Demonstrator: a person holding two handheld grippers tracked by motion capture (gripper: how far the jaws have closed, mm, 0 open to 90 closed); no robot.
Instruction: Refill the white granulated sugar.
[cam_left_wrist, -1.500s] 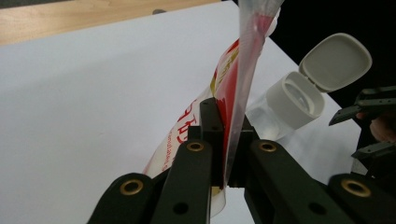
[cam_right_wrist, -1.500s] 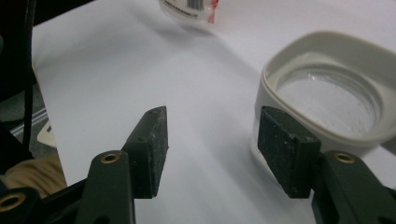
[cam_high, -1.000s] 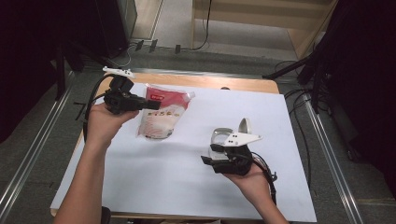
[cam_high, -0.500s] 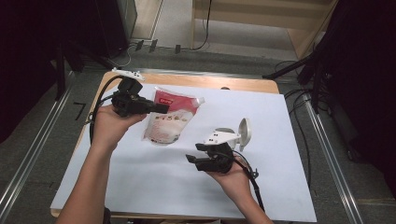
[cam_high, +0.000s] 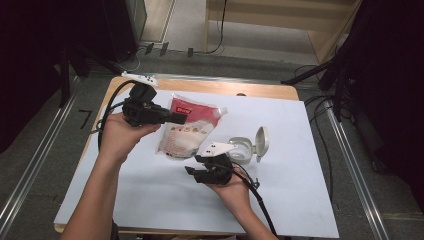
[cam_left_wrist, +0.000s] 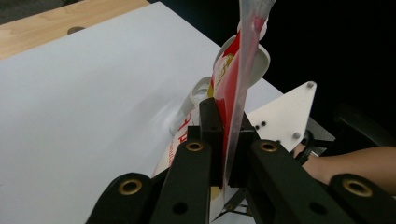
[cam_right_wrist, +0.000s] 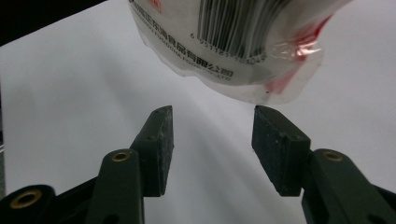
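**Q:** High view — which step is in hand?

**A:** The left gripper (cam_high: 176, 119) holds a pouch (cam_high: 186, 136) by its upper edge, lifted and tilted over the white sheet (cam_high: 300, 190) that covers the surface (cam_high: 260, 90). The right gripper (cam_high: 192, 171) sits just below the pouch's lower end. Behind it stands a small white container (cam_high: 242, 149) with its lid (cam_high: 262, 142) flipped open. The step reads as bringing a second hold onto the pouch — probably in order to open it or tip it toward the container, though that is a judgement.

**Q:** How do the left fingers stand?

**A:** Left gripper view — they are pressed together on the pouch's thin sealed edge (cam_left_wrist: 233, 135), which runs upright between the pads. The film is pinched flat; the pouch body hangs away from the camera.

**Q:** And the right fingers?

**A:** Right gripper view — they (cam_right_wrist: 156, 140) stand about half spread and have just been closing. Nothing lies between them yet. The pouch's bottom corner (cam_right_wrist: 261, 84), with barcode and red trim, hangs just above and beyond the pads, not touching.

**Q:** What does the next move call for?

**A:** The right gripper should rise a little, so that the bottom seam passes between the pads, and then close. The seam is thin and slack — it may fold aside if met off-centre.
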